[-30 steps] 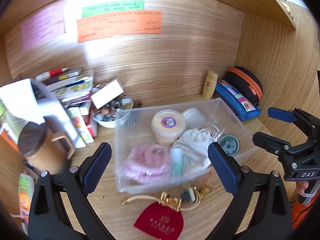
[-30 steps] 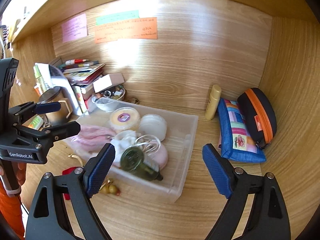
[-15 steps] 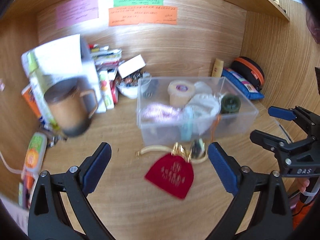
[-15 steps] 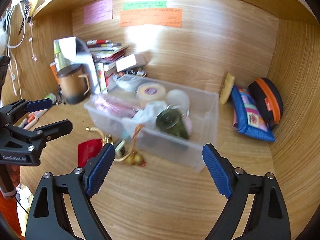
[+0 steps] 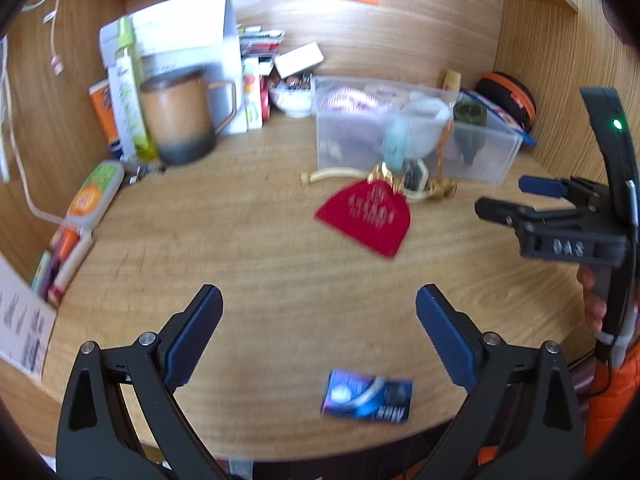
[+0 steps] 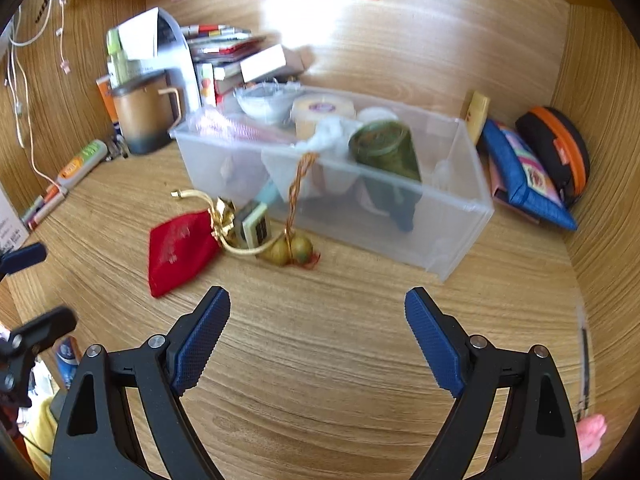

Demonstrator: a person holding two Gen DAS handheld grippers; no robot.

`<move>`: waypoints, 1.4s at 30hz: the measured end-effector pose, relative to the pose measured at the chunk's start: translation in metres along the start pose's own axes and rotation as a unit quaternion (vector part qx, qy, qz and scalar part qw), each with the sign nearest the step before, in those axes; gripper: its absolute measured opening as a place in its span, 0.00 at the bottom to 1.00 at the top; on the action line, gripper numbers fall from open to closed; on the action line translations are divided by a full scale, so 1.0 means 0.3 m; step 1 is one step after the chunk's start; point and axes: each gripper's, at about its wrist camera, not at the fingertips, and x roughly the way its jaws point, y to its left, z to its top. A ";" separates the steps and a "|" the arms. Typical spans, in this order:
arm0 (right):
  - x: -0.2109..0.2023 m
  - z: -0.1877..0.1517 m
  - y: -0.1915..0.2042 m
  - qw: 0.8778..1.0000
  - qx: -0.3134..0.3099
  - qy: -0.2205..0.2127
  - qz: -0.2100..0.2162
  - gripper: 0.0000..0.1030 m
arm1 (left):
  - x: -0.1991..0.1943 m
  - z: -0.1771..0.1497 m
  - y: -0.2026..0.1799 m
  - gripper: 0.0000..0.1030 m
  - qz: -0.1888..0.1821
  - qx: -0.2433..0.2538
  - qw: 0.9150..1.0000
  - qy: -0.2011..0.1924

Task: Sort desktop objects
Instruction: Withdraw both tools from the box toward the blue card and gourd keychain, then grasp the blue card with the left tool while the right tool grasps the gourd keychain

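A clear plastic bin [image 6: 448, 236] [image 5: 492, 160] holds a green jar [image 6: 384, 148], a yellow-lidded tub [image 6: 320, 112], white cloth and a pink item. In front of it lie a red velvet pouch [image 5: 366, 218] [image 6: 176, 250] with a gold cord, a small dark box [image 6: 254, 226] and two gold-green beads [image 6: 288, 250] on an orange cord. A blue packet [image 5: 368, 398] lies at the desk's front edge. My left gripper [image 5: 318, 320] is open above bare wood, between pouch and packet. My right gripper [image 6: 318, 316] [image 5: 516, 200] is open, empty, near the bin's front.
A brown mug [image 5: 180, 116] [image 6: 140, 116], bottles, stacked books and a bowl [image 5: 292, 98] crowd the back left. Pens and an orange-green tube [image 5: 94, 194] lie along the left wall. A blue pouch [image 6: 528, 176] and a black-orange case [image 6: 560, 152] sit at the right wall.
Both grippers have drawn back from the bin and sunk toward the desk. The pouch now lies farther ahead of the left gripper, and the blue packet has come into view.
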 end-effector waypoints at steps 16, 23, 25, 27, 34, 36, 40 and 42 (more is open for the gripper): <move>0.089 0.034 0.007 1.000 -0.020 0.014 0.000 0.85 | -0.022 -0.107 0.014 0.96 -0.033 -0.025 0.999 0.018; 0.147 0.051 0.019 0.999 -0.038 0.024 0.015 0.85 | -0.054 -0.131 0.000 0.96 -0.014 -0.044 0.999 0.006; 0.161 0.052 0.016 0.999 -0.036 0.029 0.020 0.85 | -0.054 -0.135 -0.015 0.96 -0.008 -0.036 0.999 0.007; 0.166 0.060 0.007 0.999 -0.028 0.028 0.029 0.85 | -0.047 -0.139 -0.029 0.96 -0.001 -0.027 1.000 0.010; 0.183 0.077 0.023 0.998 -0.038 0.038 0.036 0.78 | -0.020 -0.157 -0.038 0.95 0.023 -0.009 1.000 0.017; 0.189 0.079 0.028 0.997 -0.042 0.044 0.038 0.74 | -0.021 -0.163 -0.030 0.94 0.025 -0.007 1.000 0.012; 0.207 0.086 0.027 0.997 -0.040 0.052 0.043 0.65 | -0.029 -0.164 -0.011 0.78 0.030 -0.013 0.999 0.000; 0.210 0.090 0.023 0.997 -0.038 0.052 0.043 0.64 | -0.029 -0.161 0.009 0.72 0.038 -0.023 0.999 -0.006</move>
